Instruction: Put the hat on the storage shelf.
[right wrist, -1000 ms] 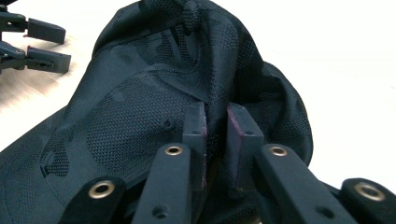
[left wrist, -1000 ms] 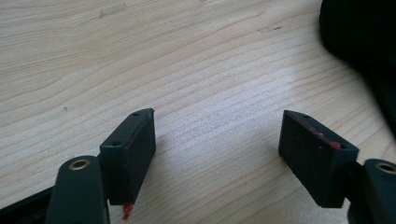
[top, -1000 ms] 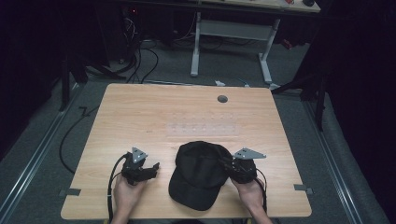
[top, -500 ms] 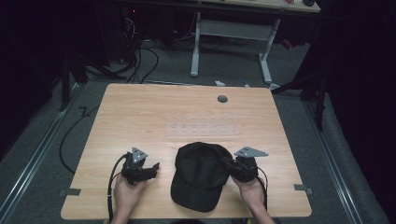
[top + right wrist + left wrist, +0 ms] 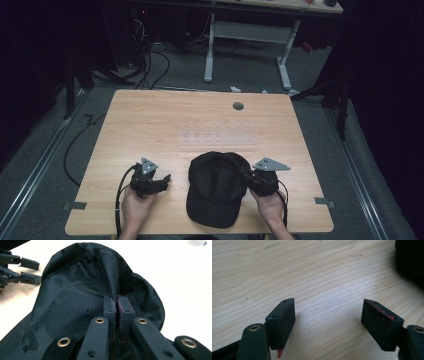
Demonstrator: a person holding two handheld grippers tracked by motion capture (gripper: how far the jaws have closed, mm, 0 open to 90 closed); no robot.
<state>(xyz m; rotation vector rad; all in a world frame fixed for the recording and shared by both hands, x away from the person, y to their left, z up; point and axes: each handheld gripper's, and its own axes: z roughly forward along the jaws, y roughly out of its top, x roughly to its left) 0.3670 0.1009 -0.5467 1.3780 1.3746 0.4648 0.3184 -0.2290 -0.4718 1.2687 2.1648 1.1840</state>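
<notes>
A black baseball cap lies on the wooden table near its front edge, brim toward the person. My right gripper is shut on a pinched fold of the cap's crown fabric at the cap's right side; in the right gripper view its jaws press together on the cloth. My left gripper rests on the table to the left of the cap, jaws wide open with bare wood between its pads. The cap's dark edge shows at the upper right of the left gripper view.
A small grey round grommet sits in the table near its far edge. A faint clear strip lies across the table's middle. Beyond the table stand a white desk frame and cables on the floor.
The cap has shifted slightly left and toward the person with the right gripper holding it. The left gripper has hardly moved.
</notes>
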